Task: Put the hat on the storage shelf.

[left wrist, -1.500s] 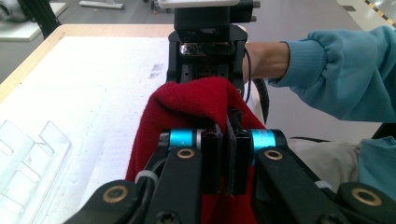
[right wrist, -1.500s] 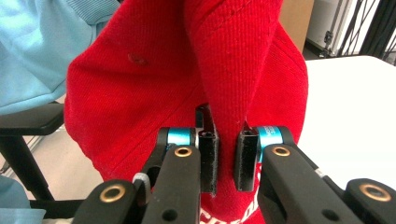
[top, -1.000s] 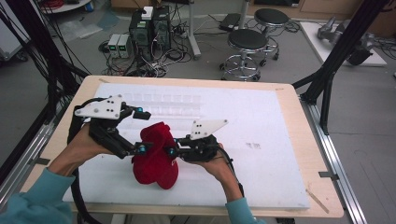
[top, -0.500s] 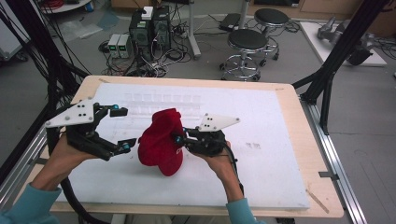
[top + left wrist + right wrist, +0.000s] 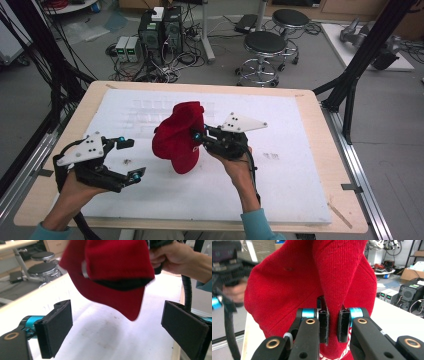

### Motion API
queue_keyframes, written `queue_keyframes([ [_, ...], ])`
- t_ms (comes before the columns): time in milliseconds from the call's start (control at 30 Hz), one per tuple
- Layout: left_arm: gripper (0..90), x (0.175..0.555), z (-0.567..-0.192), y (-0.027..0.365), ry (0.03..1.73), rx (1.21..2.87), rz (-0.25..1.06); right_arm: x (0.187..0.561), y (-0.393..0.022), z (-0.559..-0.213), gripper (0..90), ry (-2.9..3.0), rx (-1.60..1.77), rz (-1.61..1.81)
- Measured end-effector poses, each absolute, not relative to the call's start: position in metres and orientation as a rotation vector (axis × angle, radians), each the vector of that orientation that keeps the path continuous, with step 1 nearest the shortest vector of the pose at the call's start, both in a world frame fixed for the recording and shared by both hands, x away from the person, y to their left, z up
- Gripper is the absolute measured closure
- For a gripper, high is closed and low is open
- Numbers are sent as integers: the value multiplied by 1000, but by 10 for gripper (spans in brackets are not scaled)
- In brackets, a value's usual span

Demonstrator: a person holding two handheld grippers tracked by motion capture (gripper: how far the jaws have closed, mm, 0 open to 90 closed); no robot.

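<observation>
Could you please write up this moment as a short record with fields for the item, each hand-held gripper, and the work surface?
item: red cap, lifted above the table, brim hanging down
right hand-held gripper: shut on a fold of the cap's fabric, holding it up
left hand-held gripper: jaws wide open, nothing between them, apart from the cap at its left
surface: white mat on a wooden table

A white foam sheet (image 5: 300, 190) is lying across a light wooden table (image 5: 320, 107), covering most of its top. Beyond the table's far edge, two round black stools (image 5: 265, 45) are standing on the grey floor, one just behind the other. To their left, dark computer towers (image 5: 160, 30) are sitting amid tangled cables (image 5: 165, 67), with two small pale boxes (image 5: 127, 48) resting just beside them.
</observation>
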State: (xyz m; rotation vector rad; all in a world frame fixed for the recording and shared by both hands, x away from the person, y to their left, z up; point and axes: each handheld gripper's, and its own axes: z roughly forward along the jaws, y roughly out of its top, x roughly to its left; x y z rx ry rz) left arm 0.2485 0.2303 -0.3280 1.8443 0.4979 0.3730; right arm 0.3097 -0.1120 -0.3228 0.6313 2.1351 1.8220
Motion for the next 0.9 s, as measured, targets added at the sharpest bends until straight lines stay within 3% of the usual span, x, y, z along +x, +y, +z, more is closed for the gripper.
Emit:
queue_keyframes([
  [500, 188, 251, -376, 190, 587, 1822, 323, 312, -107, -318, 838, 2107, 667, 1857],
  [900, 366, 258, -386, 167, 591, 1805, 283, 312, -104, -319, 838, 2090, 697, 1889],
])
